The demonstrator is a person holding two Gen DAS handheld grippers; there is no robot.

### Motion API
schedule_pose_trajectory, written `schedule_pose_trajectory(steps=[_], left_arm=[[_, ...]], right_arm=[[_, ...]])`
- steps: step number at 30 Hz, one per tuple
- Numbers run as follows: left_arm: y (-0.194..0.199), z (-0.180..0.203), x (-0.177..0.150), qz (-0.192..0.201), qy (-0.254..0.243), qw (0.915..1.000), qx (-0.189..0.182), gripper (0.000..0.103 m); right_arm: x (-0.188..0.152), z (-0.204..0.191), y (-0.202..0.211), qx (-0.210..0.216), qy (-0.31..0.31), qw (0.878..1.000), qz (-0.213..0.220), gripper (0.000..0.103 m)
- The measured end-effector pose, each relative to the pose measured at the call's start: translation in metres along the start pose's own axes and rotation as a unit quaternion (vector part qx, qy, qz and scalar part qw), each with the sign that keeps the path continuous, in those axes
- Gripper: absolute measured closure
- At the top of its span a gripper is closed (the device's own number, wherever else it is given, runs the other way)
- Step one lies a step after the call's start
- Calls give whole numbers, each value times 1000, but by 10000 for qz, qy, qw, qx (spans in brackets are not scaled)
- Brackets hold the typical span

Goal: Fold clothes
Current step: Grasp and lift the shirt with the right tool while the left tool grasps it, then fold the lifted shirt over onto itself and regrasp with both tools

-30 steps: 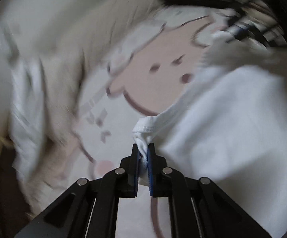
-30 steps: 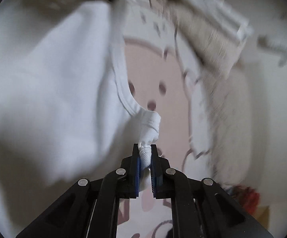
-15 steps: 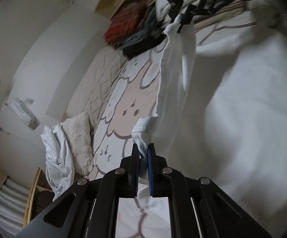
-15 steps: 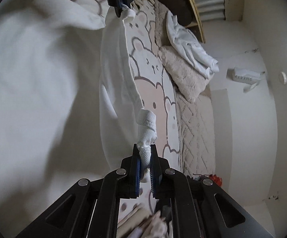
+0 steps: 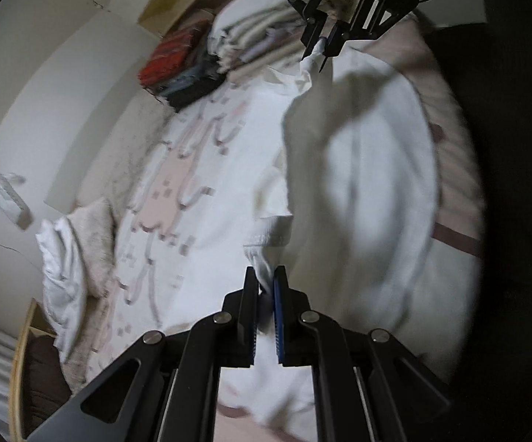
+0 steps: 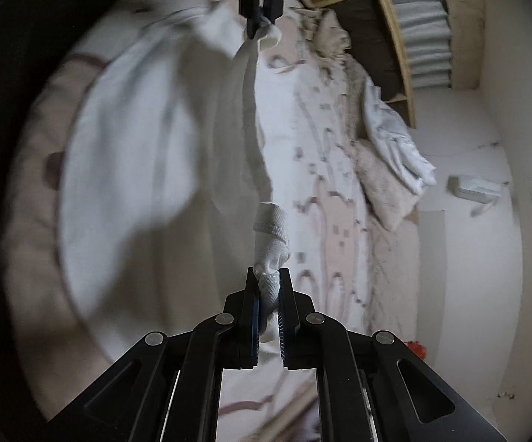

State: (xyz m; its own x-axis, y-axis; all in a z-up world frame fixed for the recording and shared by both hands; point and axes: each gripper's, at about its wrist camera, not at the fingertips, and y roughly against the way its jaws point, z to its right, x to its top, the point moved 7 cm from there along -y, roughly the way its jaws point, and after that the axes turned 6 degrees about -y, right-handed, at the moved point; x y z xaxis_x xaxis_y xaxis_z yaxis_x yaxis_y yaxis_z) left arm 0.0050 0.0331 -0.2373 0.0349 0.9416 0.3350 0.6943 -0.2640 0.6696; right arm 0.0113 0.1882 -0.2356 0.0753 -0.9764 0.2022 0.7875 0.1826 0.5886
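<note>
Home bedroom; bed (image 5: 229, 140) under a cartoon-bear printed cover, fuzzy pillow (image 5: 92, 243) and crumpled white sheet (image 5: 59, 258) at one end; stacked folded clothes (image 5: 192, 66) beside pale walls (image 5: 63, 84)

White garment (image 5: 361, 191) (blurred), hanging stretched

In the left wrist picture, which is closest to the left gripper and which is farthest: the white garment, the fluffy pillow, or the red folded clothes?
From the left gripper:
1. White garment, pinched in its jaws, hanging to the right.
2. Fluffy pillow, to the left on the bed.
3. Red folded clothes, up at the far end.
</note>
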Motion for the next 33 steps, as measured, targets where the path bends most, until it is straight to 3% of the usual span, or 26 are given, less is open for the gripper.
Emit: schedule_pose_trajectory(steps=[4, 5, 8, 12, 16, 19, 21, 23, 24, 25, 29, 33], left_arm=[[-6, 24, -4, -155, 33, 9998, -135, 95], [-7, 27, -6, -216, 98, 9995, -197, 94], [-8, 31, -10, -359, 365, 9980, -368, 90], [-3, 30, -11, -406, 560, 9973, -263, 76], [1, 31, -10, -404, 771, 9962, -64, 74], [-1, 34, -5, -404, 840, 9956, 40, 74], [-3, 38, -1, -409, 792, 9960, 62, 74], [-2, 36, 3, -387, 796, 9961, -47, 77], [1, 32, 4, -377, 872, 9954, -141, 90], [3, 28, 6, -366, 947, 9945, -236, 95], [11, 18, 3, -444, 1266, 9870, -881, 95], [15, 28, -6, -679, 1359, 9769, -1501, 95]], right_arm=[[-7, -28, -2, 333, -271, 9990, -82, 94], [-10, -33, 0, 425, -377, 9983, -158, 87], [-14, -41, 9, 493, -627, 9965, -234, 47], [-17, -37, 18, 420, -1040, 9928, -410, 47], [-17, -35, 19, 191, -1516, 9863, -624, 47], [-12, -40, 13, -32, -1431, 9869, -741, 59], [-8, -48, 9, 46, -1303, 9885, -762, 81], [-6, -49, 8, 145, -1239, 9893, -760, 95], [-4, -49, 9, 194, -1219, 9895, -757, 96], [-4, -46, 11, 238, -1244, 9891, -749, 97], [-5, -19, 23, 575, -1656, 9820, -703, 97], [-15, -33, 21, 1024, -1546, 9795, -784, 97]])
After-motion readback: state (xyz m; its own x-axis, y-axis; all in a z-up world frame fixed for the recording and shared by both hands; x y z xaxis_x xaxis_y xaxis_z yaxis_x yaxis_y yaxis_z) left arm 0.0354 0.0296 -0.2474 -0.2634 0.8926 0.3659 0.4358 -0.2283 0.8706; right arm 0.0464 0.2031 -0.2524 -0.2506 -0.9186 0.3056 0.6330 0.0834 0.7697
